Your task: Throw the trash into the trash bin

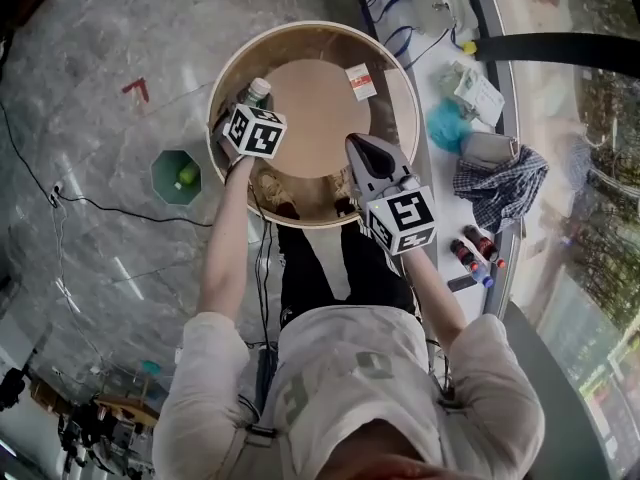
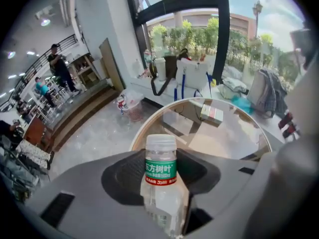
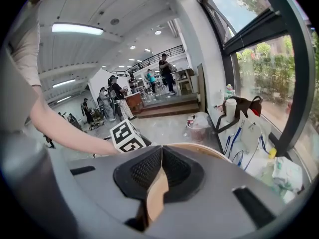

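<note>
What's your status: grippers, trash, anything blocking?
Left gripper shut on plastic bottle, at round table edge. Right gripper shut, empty. Green bin on floor, not yet reached. Small box lies on table; no obstacle seen.

Green-labelled clear bottle (image 2: 160, 171), checked cloth (image 1: 495, 184)

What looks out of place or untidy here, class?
A small packet lies alone on the round table, away from the green bin on the floor. The ledge beside the table is cluttered: a checked cloth lies crumpled there, near loose cables.
</note>
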The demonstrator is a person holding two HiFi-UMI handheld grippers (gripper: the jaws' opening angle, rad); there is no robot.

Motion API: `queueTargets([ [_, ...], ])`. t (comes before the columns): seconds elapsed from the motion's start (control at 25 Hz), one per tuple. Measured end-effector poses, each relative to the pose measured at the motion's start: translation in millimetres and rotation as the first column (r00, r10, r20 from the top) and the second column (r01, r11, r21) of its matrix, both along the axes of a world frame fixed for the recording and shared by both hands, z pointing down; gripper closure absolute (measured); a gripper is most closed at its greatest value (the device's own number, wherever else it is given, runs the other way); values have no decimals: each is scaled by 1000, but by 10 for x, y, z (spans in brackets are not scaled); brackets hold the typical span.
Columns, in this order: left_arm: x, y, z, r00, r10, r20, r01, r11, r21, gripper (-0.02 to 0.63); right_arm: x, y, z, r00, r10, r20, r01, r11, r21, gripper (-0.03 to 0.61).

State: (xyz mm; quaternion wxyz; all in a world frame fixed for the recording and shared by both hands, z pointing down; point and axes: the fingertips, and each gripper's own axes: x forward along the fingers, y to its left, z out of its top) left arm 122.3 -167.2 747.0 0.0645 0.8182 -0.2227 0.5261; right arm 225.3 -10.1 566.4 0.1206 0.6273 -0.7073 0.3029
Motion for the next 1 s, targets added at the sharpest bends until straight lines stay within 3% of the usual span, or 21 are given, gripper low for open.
queueTargets([
  [0.12,-19,-128,-614,991,-82,-106,90,993,75,413,13,-222,-362,999,-16,-44,20,996,92,563],
  [0.32,-190,-131,-1837,958,-122,-258,178,962,206,413,-87,-490,-1135,996,-26,-81,44,972,231,563],
  [0.52,-518,-142,-3194,884,-176,-433,333,888,316,413,-364,-653,-1980,991,-71,-112,108,924,368,563],
  [0.64,-660,-69,-3864,848,-157,-507,386,837,387,413,-573,-717,-2370,990,-95,-106,133,883,451,563],
  [0.8,-815,53,-4453,818,-115,-564,421,788,450,413,-937,-798,-2653,978,-169,-120,207,836,508,563],
  [1.0,-1030,154,-4752,778,-124,-616,476,755,450,413,-1276,-848,-2800,962,-237,-137,274,805,526,563],
])
